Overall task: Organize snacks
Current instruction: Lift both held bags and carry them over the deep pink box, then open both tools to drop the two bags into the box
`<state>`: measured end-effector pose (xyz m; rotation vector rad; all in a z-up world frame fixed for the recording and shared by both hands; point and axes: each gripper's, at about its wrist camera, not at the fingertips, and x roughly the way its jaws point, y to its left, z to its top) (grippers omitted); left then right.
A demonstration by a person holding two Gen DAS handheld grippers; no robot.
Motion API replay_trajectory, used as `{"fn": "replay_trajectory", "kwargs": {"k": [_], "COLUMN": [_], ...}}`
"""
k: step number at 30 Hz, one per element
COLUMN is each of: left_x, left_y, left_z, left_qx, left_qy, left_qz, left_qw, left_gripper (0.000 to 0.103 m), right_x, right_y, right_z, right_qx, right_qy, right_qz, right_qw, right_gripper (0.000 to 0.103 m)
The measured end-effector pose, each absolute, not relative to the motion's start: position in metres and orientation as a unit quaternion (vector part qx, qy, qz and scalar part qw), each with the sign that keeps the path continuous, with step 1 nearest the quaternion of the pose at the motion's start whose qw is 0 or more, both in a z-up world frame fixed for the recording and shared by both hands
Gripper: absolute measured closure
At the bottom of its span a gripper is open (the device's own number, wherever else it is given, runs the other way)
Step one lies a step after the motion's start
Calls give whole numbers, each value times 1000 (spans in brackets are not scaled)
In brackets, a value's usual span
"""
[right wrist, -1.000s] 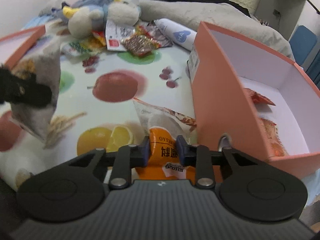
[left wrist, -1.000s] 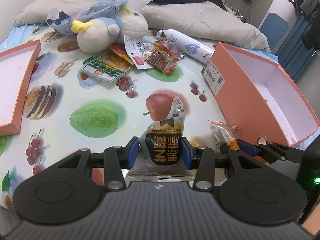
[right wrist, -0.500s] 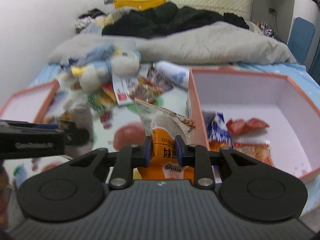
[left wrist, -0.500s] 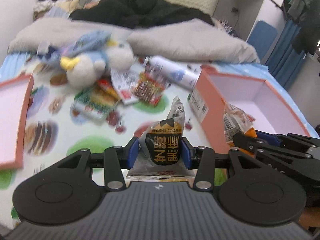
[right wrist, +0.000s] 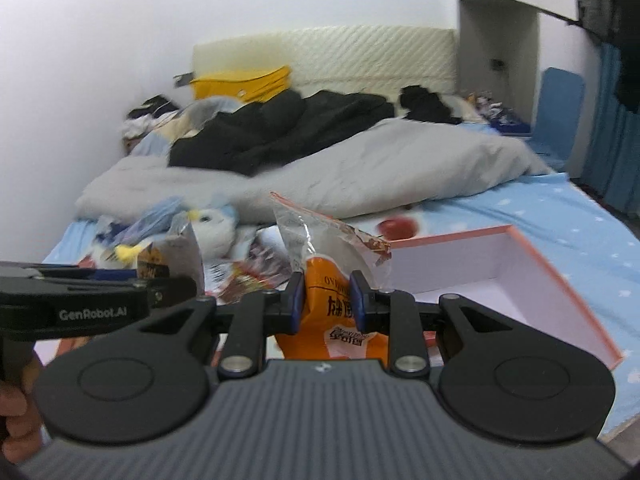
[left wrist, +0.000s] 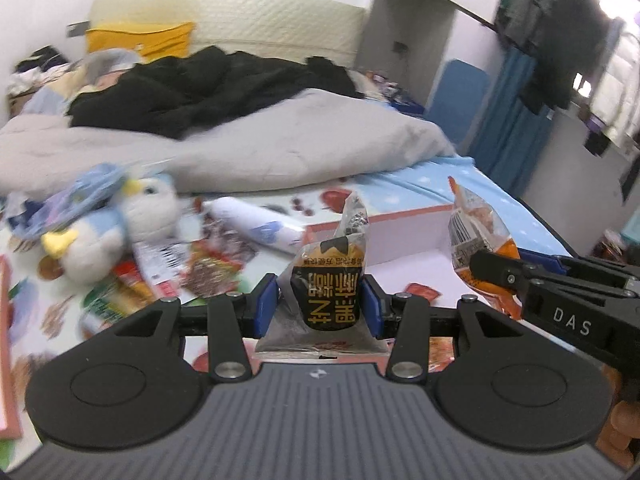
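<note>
My left gripper [left wrist: 320, 304] is shut on a grey and black snack packet [left wrist: 330, 284], held in the air in front of the pink box [left wrist: 400, 216]. My right gripper [right wrist: 326, 300] is shut on an orange snack packet [right wrist: 332, 292], held up left of the pink box [right wrist: 560, 280]. The orange packet also shows in the left wrist view [left wrist: 476, 232], and the grey packet in the right wrist view [right wrist: 176, 252]. Red snack packets [left wrist: 420, 290] lie inside the box. More loose snacks [left wrist: 208, 268] lie on the fruit-print cloth.
A plush penguin [left wrist: 116, 224] and a white tube [left wrist: 256, 224] lie among the loose snacks. A grey duvet [left wrist: 240, 152] and black clothes [left wrist: 192, 88] fill the back of the bed. A pink box lid [left wrist: 6, 340] sits at the left edge.
Both grippers have risen and tilted up with their packets, from close over the cloth to well above it. The pink box now sits lower in both views.
</note>
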<state>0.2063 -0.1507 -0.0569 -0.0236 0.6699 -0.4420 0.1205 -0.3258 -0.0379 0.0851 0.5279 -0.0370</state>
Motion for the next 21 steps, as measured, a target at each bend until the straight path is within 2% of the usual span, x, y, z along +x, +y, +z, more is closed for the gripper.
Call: {"fn": "replay_trajectory", "kwargs": {"k": [10, 21], "left_x": [227, 249], "left_y": [-246, -295], "left_z": [-96, -145], "left_qx": [31, 82], "left_qy": [363, 406], "left_qz": [-284, -297], "left_qw": [887, 860], "left_gripper": [52, 52], "right_x": [122, 124], "right_y": [-396, -427], "right_z": [-84, -142], "right_qx": [81, 119], "right_qy": [294, 335], "right_qz": [-69, -72], "right_qw": [950, 932], "right_gripper": [75, 74]}}
